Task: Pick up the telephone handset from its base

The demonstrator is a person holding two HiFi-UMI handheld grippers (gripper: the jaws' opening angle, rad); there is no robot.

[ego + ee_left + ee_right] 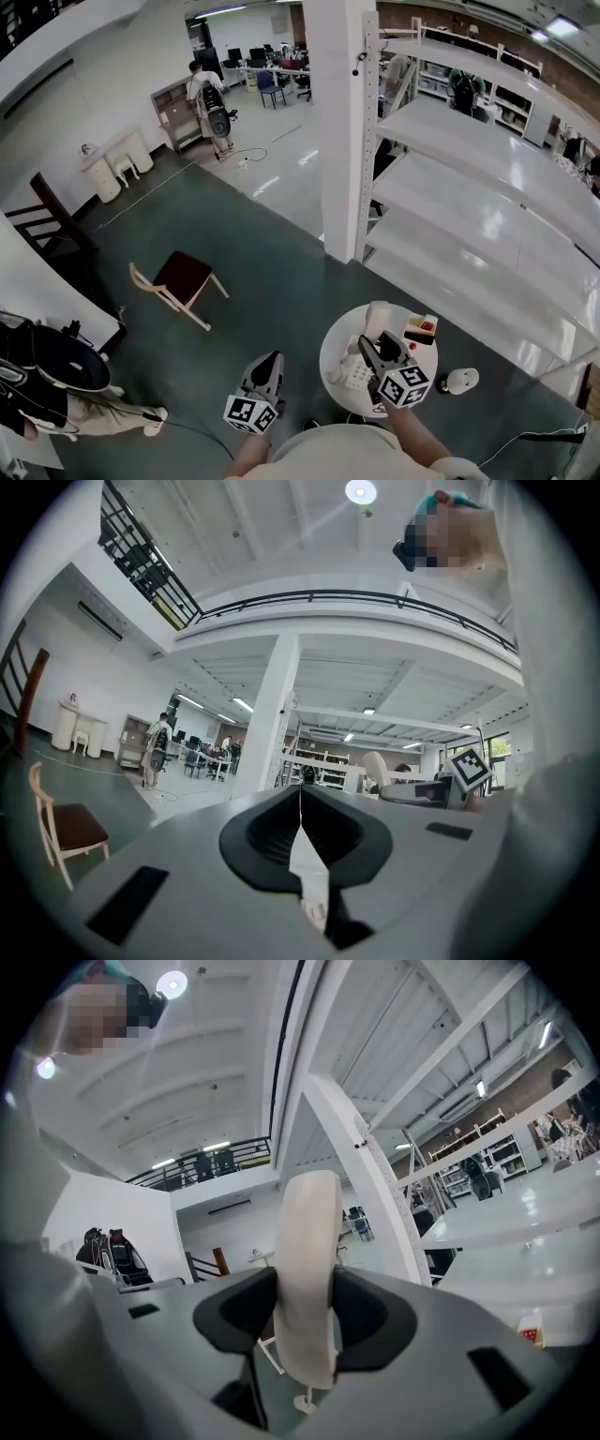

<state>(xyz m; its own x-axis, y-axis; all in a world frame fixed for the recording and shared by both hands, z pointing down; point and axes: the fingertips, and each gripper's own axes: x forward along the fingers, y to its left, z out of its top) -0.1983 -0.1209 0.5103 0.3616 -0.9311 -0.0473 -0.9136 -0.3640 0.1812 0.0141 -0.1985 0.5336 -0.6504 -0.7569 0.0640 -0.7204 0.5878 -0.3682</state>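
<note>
Handset (307, 1279): cream-white, upright, clamped across its middle by the fingers of the right gripper (307, 1309). Both pads press on its sides. In the head view the handset (378, 321) sits above the 12 o'clock part of the round white desk (330, 349), clear of the base (351, 375).

Base: white, on the desk's 8 o'clock part, close to the rim.

Right gripper (373, 347): over the desk's middle, marker cube toward 6 o'clock.

Red-and-white box (421, 328): at the desk's 2 o'clock rim, apart from handset and base.

Left gripper (267, 367): off the desk at its 9 o'clock side, over bare floor. In its own view the left gripper (300, 799) has its fingers clenched together with nothing between them.

Edges and room:
- Small rounded white object (461, 380) on the floor, just beside the desk rim at 3 o'clock.
- White shelving rack (469, 216) fills the desk's 12 to 3 o'clock side; its lowest shelf edge runs near the desk.
- White pillar (339, 122) stands at 11 to 12 o'clock, well apart.
- Wooden chair (180, 279) with dark red seat at 10 o'clock, well apart from the desk.
- Dark floor (272, 281) lies open between chair, pillar and desk, from 9 to 11 o'clock.
</note>
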